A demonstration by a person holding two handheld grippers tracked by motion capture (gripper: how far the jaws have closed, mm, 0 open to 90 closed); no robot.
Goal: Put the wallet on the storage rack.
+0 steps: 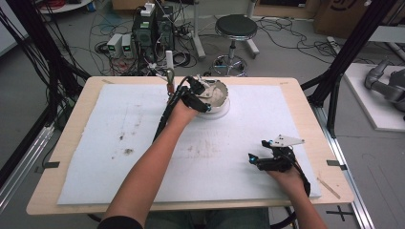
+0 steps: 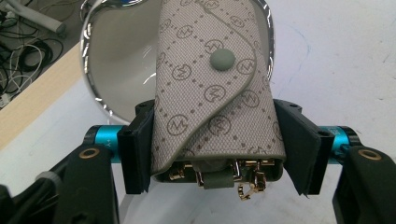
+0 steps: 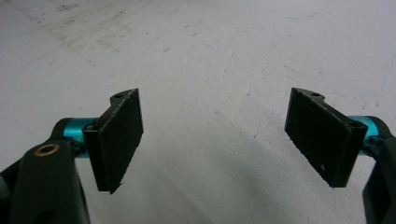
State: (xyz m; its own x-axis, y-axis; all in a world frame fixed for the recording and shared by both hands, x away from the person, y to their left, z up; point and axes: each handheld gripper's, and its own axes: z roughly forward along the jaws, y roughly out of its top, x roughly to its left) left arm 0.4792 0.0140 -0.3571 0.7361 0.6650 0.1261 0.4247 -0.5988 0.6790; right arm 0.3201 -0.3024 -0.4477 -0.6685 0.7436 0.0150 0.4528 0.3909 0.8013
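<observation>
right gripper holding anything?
No. The right gripper has its jaws wide apart over the bare white mat.

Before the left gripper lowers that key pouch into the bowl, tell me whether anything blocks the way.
Nothing visible does. The left gripper is shut on the key pouch, held over the open bowl, whose visible inside looks bare. The pouch hides part of it.

Beige monogram key pouch [image 2: 212, 93] with round snap, flap closed, gold hooks hanging from its near end, clamped between the left gripper's [image 2: 217, 149] pads, far end over a chrome-rimmed white bowl [image 2: 116, 70]
</observation>
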